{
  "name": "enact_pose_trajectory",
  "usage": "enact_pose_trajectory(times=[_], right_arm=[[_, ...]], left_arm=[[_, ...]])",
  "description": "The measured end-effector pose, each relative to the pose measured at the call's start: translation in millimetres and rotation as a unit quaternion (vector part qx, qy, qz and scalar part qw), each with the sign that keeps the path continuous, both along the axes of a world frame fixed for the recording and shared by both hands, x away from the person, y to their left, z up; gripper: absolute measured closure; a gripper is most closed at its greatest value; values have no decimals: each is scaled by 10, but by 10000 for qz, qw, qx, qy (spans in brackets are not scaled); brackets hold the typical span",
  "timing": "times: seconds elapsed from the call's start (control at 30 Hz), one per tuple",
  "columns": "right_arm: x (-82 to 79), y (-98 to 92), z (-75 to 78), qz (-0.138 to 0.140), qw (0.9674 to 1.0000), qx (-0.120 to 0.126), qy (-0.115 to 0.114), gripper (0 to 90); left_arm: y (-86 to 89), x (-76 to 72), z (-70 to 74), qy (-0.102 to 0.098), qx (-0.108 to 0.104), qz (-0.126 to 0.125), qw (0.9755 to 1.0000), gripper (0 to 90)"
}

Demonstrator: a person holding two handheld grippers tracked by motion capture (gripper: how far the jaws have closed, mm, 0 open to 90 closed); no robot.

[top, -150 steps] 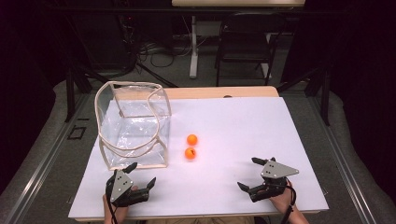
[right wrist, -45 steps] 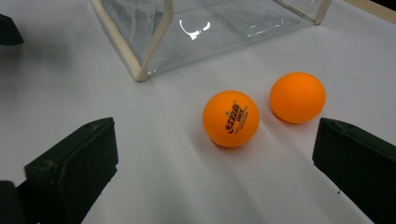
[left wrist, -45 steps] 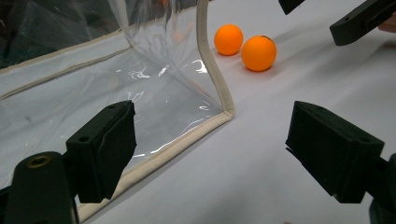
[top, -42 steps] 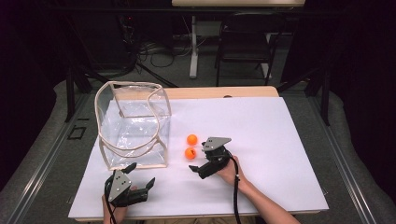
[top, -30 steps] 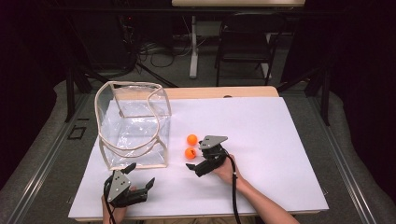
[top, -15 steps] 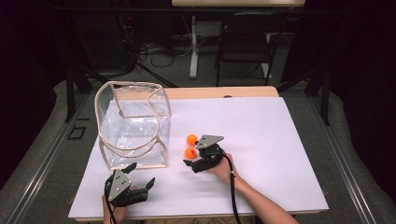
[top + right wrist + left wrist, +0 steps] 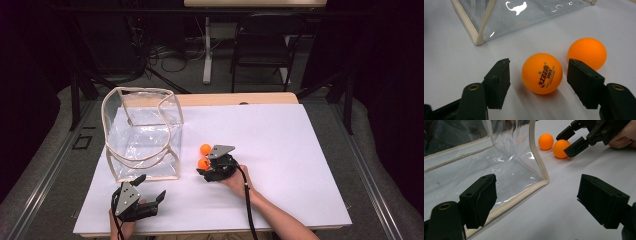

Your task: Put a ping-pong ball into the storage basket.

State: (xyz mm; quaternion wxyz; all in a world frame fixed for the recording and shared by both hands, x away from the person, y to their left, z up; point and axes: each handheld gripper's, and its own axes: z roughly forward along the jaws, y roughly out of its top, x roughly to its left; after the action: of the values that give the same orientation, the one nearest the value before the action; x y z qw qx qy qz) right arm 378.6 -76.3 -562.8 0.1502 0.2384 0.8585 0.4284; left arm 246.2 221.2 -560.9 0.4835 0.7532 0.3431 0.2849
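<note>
Right gripper view: I am closing my right tool (image 7: 539,86) around the nearer ball (image 7: 542,73), pads not yet touching; light, smooth, rolls easily—grip across its middle.

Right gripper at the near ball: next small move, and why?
Probably finish closing. The right gripper has just been closing, and the printed orange ball sits between its fingers with gaps on both sides, so they don't press it yet. The second ball lies just beyond the right-hand finger, so close without pushing forward.

High view looks down the table (image 7: 300,150); both gripper views sit low, close, sharing the orange balls (image 7: 542,73).
</note>
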Motion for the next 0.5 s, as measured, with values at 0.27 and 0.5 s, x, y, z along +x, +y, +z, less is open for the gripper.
enact_pose_trajectory(times=[0.27, 0.5], right_arm=[[10, 10, -16, -73, 9999, -61, 35, 404], [12, 24, -30, -137, 9998, -166, 53, 458]], left_arm=[[0, 8, -3, 15, 22, -19, 10000, 156], [-15, 4, -4, 22, 14, -6, 10000, 156]])
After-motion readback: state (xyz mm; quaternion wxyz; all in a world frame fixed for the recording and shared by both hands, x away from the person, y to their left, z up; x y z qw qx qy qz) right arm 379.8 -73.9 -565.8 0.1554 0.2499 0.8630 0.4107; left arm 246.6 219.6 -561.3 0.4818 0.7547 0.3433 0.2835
